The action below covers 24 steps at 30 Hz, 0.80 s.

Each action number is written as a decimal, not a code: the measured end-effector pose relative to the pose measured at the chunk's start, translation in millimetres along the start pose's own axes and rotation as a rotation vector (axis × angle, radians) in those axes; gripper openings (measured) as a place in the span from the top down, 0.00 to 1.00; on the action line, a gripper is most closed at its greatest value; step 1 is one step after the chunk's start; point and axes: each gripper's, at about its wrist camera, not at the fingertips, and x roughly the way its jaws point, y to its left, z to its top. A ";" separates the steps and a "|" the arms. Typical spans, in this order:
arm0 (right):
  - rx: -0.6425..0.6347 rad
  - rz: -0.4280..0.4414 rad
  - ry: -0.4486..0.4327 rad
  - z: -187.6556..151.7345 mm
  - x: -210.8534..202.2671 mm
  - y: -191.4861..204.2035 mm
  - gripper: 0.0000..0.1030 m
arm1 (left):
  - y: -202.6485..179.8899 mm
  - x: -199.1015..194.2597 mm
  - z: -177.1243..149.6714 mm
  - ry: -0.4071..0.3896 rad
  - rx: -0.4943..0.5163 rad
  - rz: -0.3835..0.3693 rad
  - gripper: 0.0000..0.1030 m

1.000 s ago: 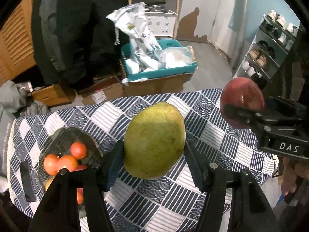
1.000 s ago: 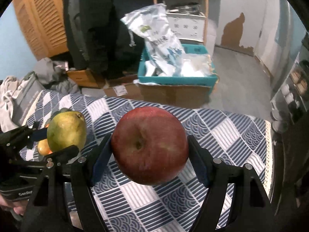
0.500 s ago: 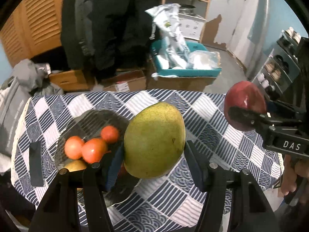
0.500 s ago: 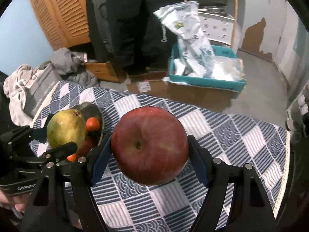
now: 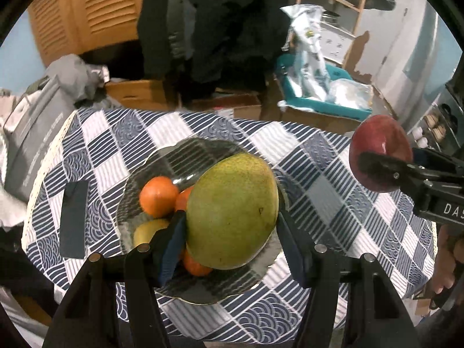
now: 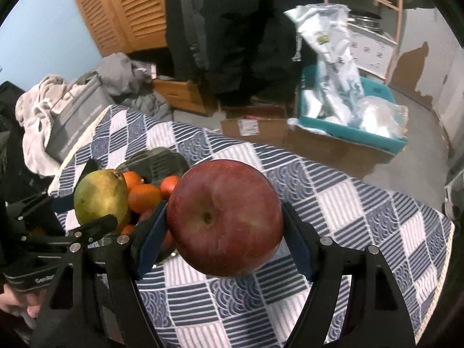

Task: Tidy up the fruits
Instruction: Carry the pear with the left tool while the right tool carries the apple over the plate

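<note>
My left gripper [image 5: 232, 232] is shut on a large green mango [image 5: 232, 208], held in the air above a glass bowl [image 5: 203, 287]. The bowl holds several oranges [image 5: 158, 195] and a yellow fruit [image 5: 148, 230]. My right gripper [image 6: 224, 226] is shut on a red apple [image 6: 224, 217], held over the checked tablecloth to the right of the bowl [image 6: 156, 159]. In the left wrist view the apple [image 5: 380, 156] shows at the right in the other gripper. In the right wrist view the mango [image 6: 100, 197] hangs at the left over the oranges [image 6: 143, 197].
A blue and white checked cloth [image 5: 333, 179] covers the small table. A dark flat object [image 5: 74, 217] lies left of the bowl. On the floor beyond stand cardboard boxes [image 6: 252, 124], a teal bin [image 6: 353, 127] with bags, and a grey bag [image 5: 37, 133] at the left edge.
Both grippers have swung left across the table with their fruit. The glass bowl has come from the lower left to right under the mango, and the apple has neared the bowl.
</note>
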 end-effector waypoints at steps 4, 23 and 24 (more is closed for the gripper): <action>-0.010 0.030 0.023 5.3 19.7 13.3 0.26 | 12.8 11.0 -5.8 0.023 -0.021 0.016 0.38; -0.047 0.091 0.164 7.6 104.7 50.6 0.26 | 47.1 58.8 -22.4 0.148 -0.117 0.041 0.38; -0.046 0.093 0.168 7.2 106.6 50.2 0.26 | 47.1 60.7 -22.6 0.153 -0.116 0.043 0.38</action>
